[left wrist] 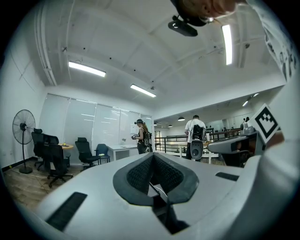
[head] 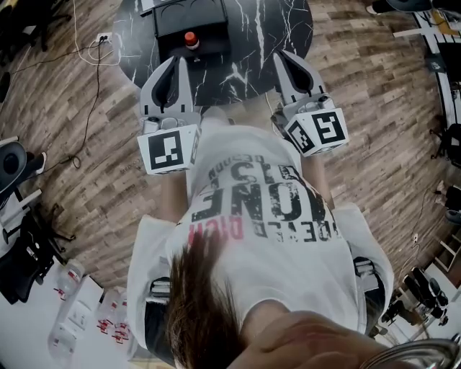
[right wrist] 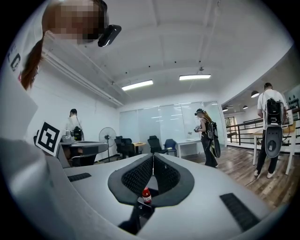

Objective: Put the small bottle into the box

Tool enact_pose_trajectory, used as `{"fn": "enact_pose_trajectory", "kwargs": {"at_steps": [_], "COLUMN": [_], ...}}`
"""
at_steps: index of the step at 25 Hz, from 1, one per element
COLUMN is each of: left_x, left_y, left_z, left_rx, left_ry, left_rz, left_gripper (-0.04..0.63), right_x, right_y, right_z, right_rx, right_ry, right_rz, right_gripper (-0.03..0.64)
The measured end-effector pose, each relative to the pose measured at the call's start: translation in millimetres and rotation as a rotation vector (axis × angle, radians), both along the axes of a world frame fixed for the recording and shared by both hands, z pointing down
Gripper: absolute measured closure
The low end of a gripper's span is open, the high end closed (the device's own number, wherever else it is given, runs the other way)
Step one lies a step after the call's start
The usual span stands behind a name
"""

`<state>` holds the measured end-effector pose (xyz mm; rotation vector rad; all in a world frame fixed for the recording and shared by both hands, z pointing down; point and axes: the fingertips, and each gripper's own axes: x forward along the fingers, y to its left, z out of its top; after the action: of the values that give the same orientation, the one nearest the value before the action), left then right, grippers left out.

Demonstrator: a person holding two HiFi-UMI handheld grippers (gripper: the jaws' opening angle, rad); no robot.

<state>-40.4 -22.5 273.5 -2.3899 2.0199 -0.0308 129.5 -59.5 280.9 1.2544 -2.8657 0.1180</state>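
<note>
1. Left tool (left wrist: 152, 156): jaws fully closed, tips touching, nothing between them.
2. Right tool (right wrist: 153, 157): jaws also together at the tips, and it holds nothing. The bottle (head: 191, 39) shows through the gap low behind these jaws. It is far off on the table (head: 284, 25) and not gripped.
3. The person holds both tools level and side by side in front, pointing at the far round table. In the head view the tips reach the table's near edge.
4. The bottle has a red cap and stands upright at the near edge of the black box (head: 194, 16). It sits between the lines of the two tools, closer to the left one, and touches neither. I can't tell whether it is on the box's rim or just inside.
5. Count of task items: 2 tools, 1 bottle, 1 box, 1 table.
6. There are 2 marker cubes, the left cube (head: 169, 150) and the right cube (head: 320, 131), one on the near end of each tool.
7. Background: the left gripper view shows 2 other people standing far off and 1 fan (left wrist: 23, 127) at far left. The right gripper view shows 3 other people.
</note>
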Motion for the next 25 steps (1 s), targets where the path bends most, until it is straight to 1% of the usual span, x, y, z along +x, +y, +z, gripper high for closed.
{"fn": "enact_pose_trajectory", "kwargs": {"at_steps": [17, 21, 25], "left_x": [3, 4, 3], "left_y": [6, -3, -9], "left_z": [7, 2, 2], "left_rx": [0.009, 0.022, 0.015], "left_ry": [0.025, 0.022, 0.023], "left_rz": [0.000, 0.017, 0.026], "left_gripper": [0.592, 0.592, 0.592], "right_x": [-16, -17, -19], "right_y": [4, -1, -4], "right_z": [7, 4, 2], "right_rx": [0.002, 0.004, 0.006], "right_ry": [0.020, 0.018, 0.018], "right_rz": [-0.050, -0.042, -0.032], "right_gripper": [0.615, 0.614, 0.614]}}
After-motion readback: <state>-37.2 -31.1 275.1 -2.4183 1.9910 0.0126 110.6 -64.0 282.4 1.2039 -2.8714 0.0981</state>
